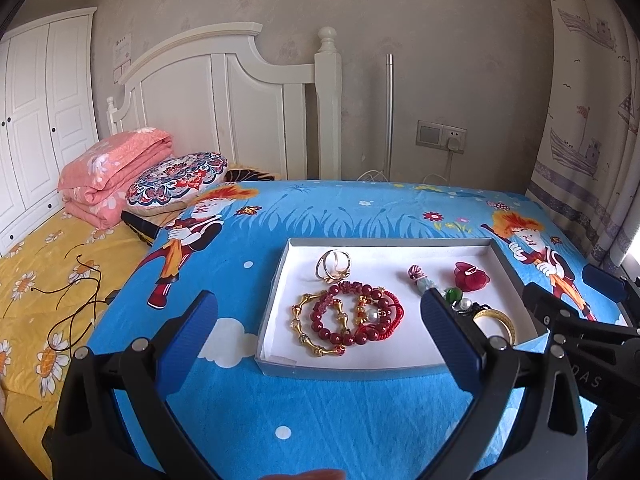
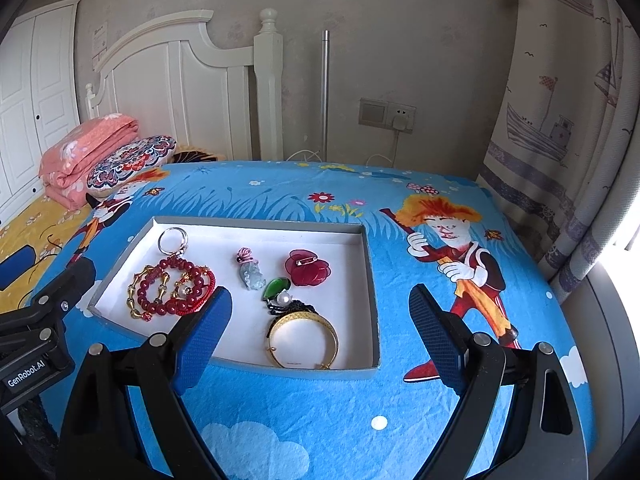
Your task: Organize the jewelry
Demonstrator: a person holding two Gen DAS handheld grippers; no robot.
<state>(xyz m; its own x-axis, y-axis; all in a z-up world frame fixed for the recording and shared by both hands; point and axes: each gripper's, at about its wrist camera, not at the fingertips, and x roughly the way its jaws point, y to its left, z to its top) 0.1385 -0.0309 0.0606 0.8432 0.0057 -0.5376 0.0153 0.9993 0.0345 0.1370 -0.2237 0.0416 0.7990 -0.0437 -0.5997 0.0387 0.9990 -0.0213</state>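
A shallow grey box with a white floor lies on the blue cartoon cloth. Inside it are a silver ring, a tangle of red bead bracelets with a gold link bracelet, a small jade pendant, a red flower brooch, a green pendant with a pearl and a gold bangle. My left gripper hovers open over the box's near left. My right gripper is open over its near right corner. Neither holds anything.
The cloth-covered table stands beside a bed with a yellow flowered sheet, a folded pink quilt and a patterned cushion. A white headboard, a wall socket and a curtain lie behind.
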